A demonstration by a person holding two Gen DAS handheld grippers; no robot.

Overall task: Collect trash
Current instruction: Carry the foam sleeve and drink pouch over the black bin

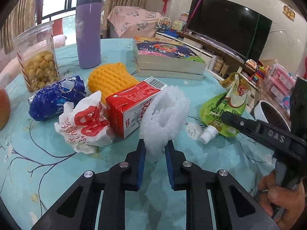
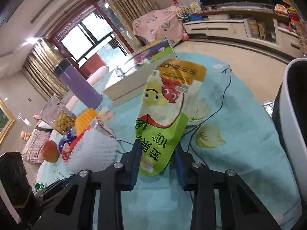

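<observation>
Left gripper [image 1: 154, 149] fingers pinching white foam net [image 1: 165, 113]; right gripper [image 2: 158, 153] pinching green pouch [image 2: 165, 115]. Teal table [image 1: 48, 163]: books [image 1: 168, 61] at twelve o'clock, television [image 1: 228, 23] at one.

On the table [image 1: 48, 172], the carton [image 1: 128, 109] lay between the crumpled bag [image 1: 84, 126] and foam net [image 1: 165, 111]; books [image 1: 168, 61] sat behind, toward the far edge.

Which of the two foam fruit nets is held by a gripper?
The white foam net, clamped by the left gripper; the yellow foam net lies untouched behind the red carton.
</observation>
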